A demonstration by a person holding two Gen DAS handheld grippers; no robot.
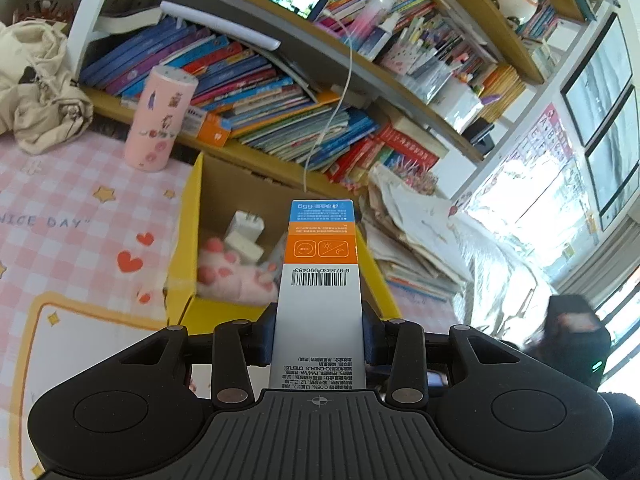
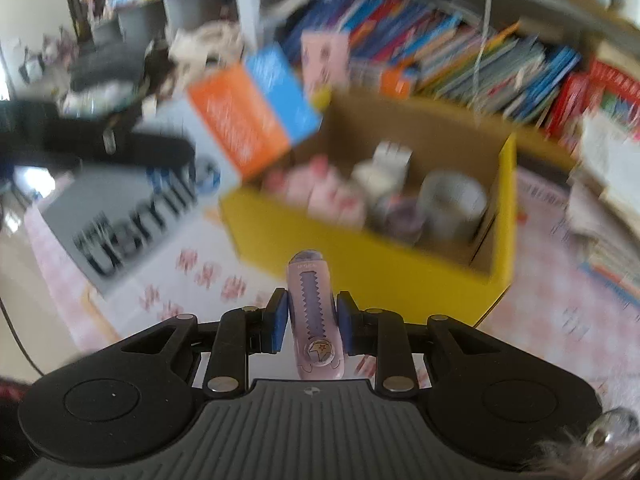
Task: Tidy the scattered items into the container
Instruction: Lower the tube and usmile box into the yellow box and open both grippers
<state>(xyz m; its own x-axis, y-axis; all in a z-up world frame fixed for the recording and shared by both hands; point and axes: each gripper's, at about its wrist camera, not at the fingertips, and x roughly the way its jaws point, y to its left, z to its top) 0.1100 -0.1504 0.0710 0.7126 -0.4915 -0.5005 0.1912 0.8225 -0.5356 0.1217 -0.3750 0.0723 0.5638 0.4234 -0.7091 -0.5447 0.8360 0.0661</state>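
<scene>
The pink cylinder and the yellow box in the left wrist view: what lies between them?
In the left wrist view, only bare pink checked cloth shows between the pink cylinder and the yellow box; they stand apart.

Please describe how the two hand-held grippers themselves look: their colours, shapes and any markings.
Both the left gripper and right gripper look alike: black linkage arms with silver round pivots, blue finger pads, a grey ribbed base bearing a small crosshair mark, and two round black housings. No cables show.
</scene>
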